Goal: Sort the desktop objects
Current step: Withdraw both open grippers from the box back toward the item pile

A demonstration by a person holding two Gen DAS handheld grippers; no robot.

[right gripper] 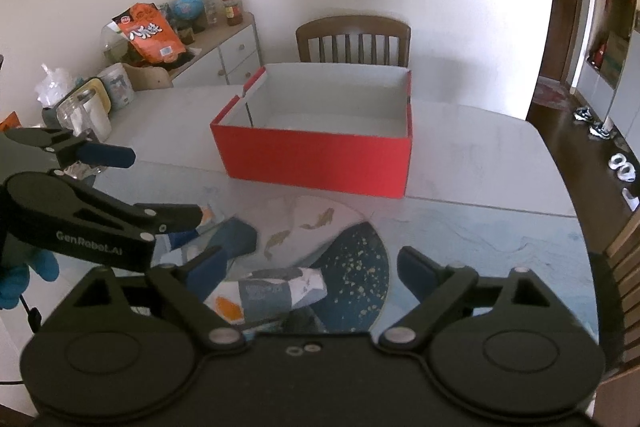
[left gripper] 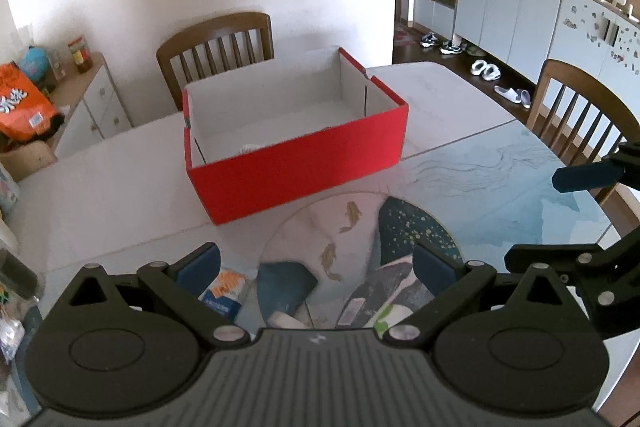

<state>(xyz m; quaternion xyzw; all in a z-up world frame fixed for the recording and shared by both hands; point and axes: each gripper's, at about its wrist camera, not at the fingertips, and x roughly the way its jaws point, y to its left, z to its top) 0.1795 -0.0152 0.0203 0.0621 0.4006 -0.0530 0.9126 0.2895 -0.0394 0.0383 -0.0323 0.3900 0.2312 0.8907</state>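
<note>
An open red box [left gripper: 304, 163] with a white inside stands mid-table; it also shows in the right wrist view [right gripper: 320, 159]. A small white thing lies on its floor [left gripper: 250, 147]. My left gripper [left gripper: 316, 267] is open above the table mat, over a grey-white packet [left gripper: 376, 301] and a blue-orange packet [left gripper: 224, 293]. My right gripper [right gripper: 312, 267] is open above the grey packet [right gripper: 276, 293], which lies between its fingers. The left gripper also shows at the left of the right wrist view [right gripper: 160, 187], and one right fingertip at the right of the left wrist view [left gripper: 584, 177].
A blue patterned mat [right gripper: 460, 239] covers the near table. Wooden chairs stand behind the box [right gripper: 354, 39] and at the right [left gripper: 580, 111]. A sideboard [right gripper: 224, 55] with an orange bag [right gripper: 152, 35] and jars [right gripper: 80, 111] lies at the left.
</note>
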